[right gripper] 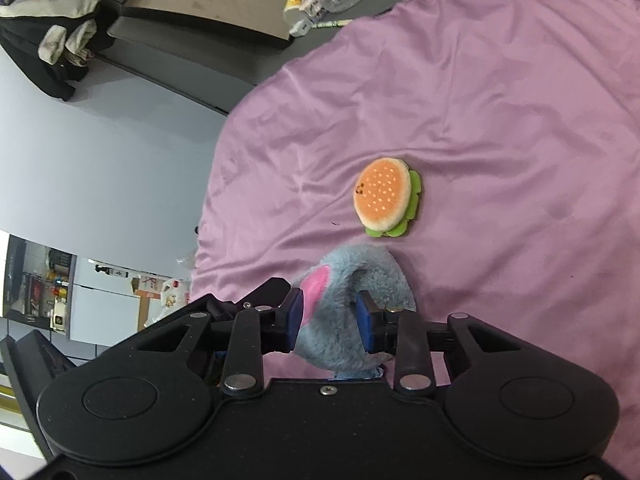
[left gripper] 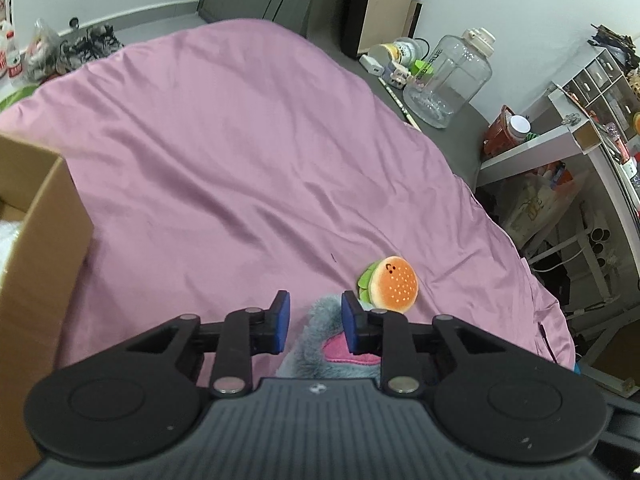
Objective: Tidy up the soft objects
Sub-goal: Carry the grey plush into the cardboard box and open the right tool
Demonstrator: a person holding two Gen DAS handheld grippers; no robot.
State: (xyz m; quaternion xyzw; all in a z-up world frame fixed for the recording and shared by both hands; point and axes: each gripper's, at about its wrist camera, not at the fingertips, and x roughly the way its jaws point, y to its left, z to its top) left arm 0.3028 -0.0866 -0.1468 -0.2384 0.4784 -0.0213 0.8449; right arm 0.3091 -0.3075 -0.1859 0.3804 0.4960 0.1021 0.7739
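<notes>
A grey-blue furry plush toy [right gripper: 360,272] with pink ear lining lies on the pink bedsheet [right gripper: 500,100]. My right gripper [right gripper: 330,322] is shut on its ear, both blue pads pressing into the fur. In the left wrist view the same plush toy [left gripper: 320,344] sits between the fingers of my left gripper [left gripper: 316,322]. It touches the right pad, and a strip of sheet shows beside the left pad, so this gripper is open. A small plush hamburger [right gripper: 386,198] with green lettuce lies just beyond the toy, also visible as the hamburger [left gripper: 392,284] next to the left gripper's right finger.
An open cardboard box [left gripper: 36,248] stands at the left edge of the pink sheet [left gripper: 240,140]. A clear plastic jug [left gripper: 452,76] and small items crowd the grey surface at the back right. White shelves [left gripper: 540,148] with clutter stand beyond the bed's right edge.
</notes>
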